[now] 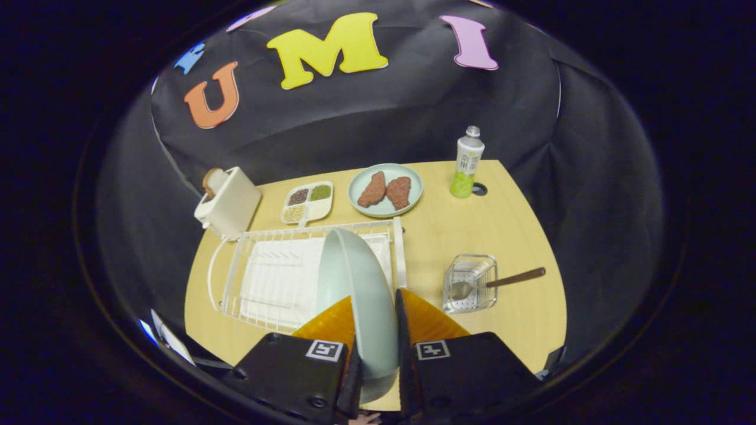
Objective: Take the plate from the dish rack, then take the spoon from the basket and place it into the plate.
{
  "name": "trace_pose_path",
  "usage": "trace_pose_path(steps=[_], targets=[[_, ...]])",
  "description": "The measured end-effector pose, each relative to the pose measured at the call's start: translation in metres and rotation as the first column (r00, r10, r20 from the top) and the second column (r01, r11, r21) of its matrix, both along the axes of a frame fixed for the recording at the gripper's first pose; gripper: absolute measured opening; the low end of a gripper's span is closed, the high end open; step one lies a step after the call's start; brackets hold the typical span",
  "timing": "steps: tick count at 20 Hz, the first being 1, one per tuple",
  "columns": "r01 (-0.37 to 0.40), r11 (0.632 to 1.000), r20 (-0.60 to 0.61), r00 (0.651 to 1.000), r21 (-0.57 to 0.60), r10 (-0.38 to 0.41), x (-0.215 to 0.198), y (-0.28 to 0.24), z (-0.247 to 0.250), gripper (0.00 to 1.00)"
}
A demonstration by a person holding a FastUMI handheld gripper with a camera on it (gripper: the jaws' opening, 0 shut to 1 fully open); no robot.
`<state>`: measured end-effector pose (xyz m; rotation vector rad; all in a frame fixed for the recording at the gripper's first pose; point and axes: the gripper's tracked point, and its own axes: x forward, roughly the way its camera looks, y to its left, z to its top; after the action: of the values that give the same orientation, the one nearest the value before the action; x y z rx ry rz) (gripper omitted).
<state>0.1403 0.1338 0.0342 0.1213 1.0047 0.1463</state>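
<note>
1. Clamped on the pale green plate [354, 295], the claw [375, 330] is pressing one finger against each face of it, with the plate's lower rim sitting between the two fingers.
2. That plate is standing on edge, its long axis running away from the claw toward the far edge of the tabletop [520, 236], its upper rim arching over the white dish rack [277, 283].
3. This dish rack is lying at the left part of the tabletop, just beyond the fingers; the held plate is covering its right portion, and the wire rail along its right side is showing just beside the plate.
4. Right of the claw, near the tabletop's right edge, a clear basket [471, 283] is sitting apart from the rack.
5. Lying across that basket is the spoon [496, 282]: its bowl is resting inside, and its dark handle is pointing out over the basket's right wall toward the right edge, so its long axis is running roughly left to right.
6. Toward the far edge, a second green plate [413, 177] is carrying two brown pieces of meat [385, 190], and a divided tray [307, 203] with grains is sitting left of it.
7. A cream toaster [229, 200] is standing at the far left corner, beyond the rack.
8. A green-and-white bottle [466, 162] is standing upright near the far right corner, just beside a dark hole in the tabletop.
</note>
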Motion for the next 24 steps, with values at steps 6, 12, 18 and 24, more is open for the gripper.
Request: trace_pose_path(steps=[6,12,18,24], targets=[[0.016,0.973,-0.107,0.994,0.229,0.009,-0.084,-0.009,-0.07,0.3],[0.081,0.913,-0.218,0.976,0.401,0.009,-0.123,-0.005,-0.152,0.3],[0.088,0.859,-0.244,0.969,0.504,0.044,-0.12,0.008,-0.188,0.3],[0.096,0.851,-0.246,0.968,0.516,0.041,-0.117,0.001,-0.199,0.37]])
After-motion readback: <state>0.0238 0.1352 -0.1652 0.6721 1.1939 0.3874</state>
